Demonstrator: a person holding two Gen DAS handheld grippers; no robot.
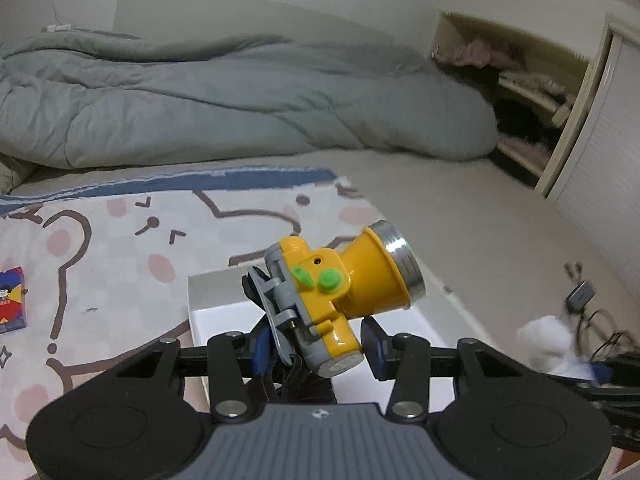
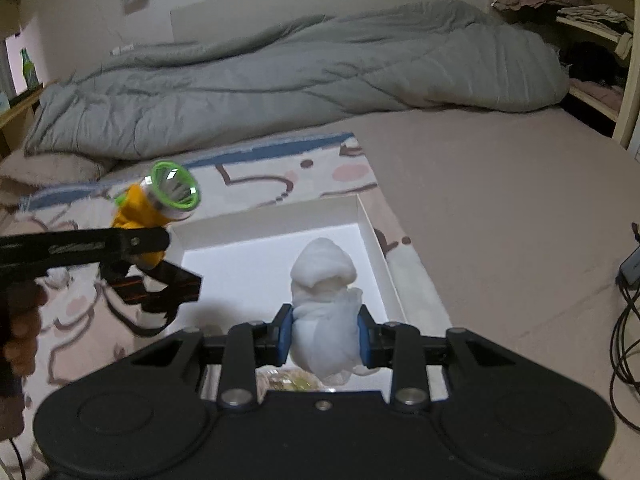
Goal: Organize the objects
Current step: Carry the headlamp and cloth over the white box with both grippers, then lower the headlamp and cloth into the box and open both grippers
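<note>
My left gripper (image 1: 316, 350) is shut on a yellow headlamp (image 1: 340, 284) with green knobs and a silver rim, held above the left part of a white open box (image 1: 216, 292). The headlamp also shows in the right wrist view (image 2: 160, 200) with its black strap (image 2: 160, 288) hanging down. My right gripper (image 2: 324, 336) is shut on a white bundled cloth (image 2: 324, 300) above the same box (image 2: 372, 216). Something yellowish in clear wrap (image 2: 288, 382) lies in the box under the right gripper.
The box sits on a cartoon bear mat (image 1: 100, 248) on a bed. A grey duvet (image 1: 200, 100) lies behind. A colourful small box (image 1: 12, 300) lies at the left. Cables and an adapter (image 2: 630, 280) lie at the right. Open shelves (image 2: 592, 20) stand at the far right.
</note>
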